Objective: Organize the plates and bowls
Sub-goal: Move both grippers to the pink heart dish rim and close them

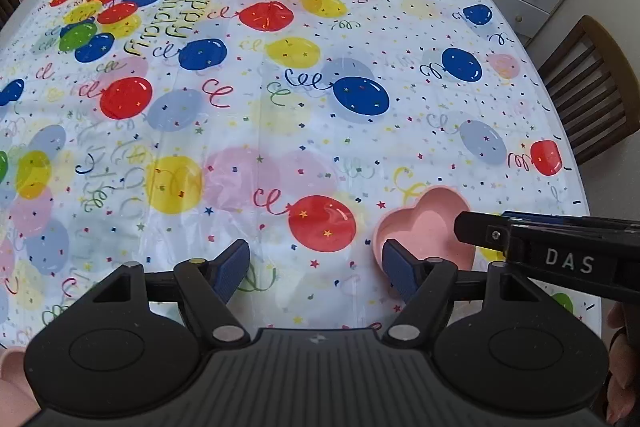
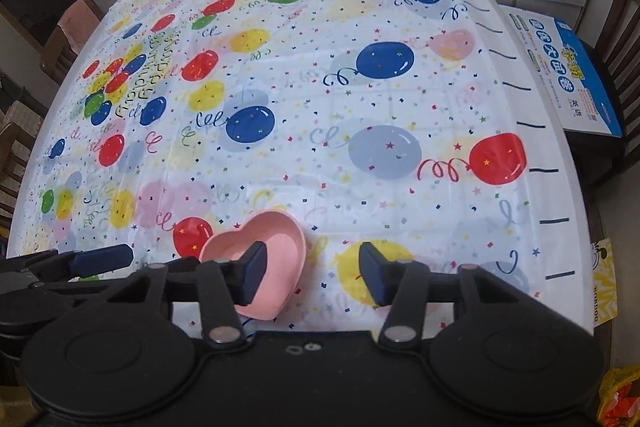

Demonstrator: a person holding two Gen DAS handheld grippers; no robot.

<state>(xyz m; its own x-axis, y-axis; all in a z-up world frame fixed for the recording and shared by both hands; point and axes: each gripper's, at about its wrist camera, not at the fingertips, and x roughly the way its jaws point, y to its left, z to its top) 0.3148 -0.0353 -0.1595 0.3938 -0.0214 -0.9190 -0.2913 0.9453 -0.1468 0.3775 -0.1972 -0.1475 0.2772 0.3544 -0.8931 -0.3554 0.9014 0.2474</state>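
Balloon-print tablecloth (image 2: 320,99) covers everything, "Happy Birthday" printed far left. Nearest, the pink heart-shaped bowl (image 2: 276,239) sits by the near edge; right gripper (image 2: 312,275) has its left pad inside the bowl, jaws apart, not pinching. Left gripper (image 1: 316,271) gapes over bare cloth just left. "DAS" reads on the right tool's side.

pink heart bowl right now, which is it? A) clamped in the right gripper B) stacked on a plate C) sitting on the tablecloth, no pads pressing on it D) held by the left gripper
C. The pink heart bowl rests on the balloon tablecloth; the right gripper has jaws apart, one finger over the bowl, and the left gripper stands open beside it.
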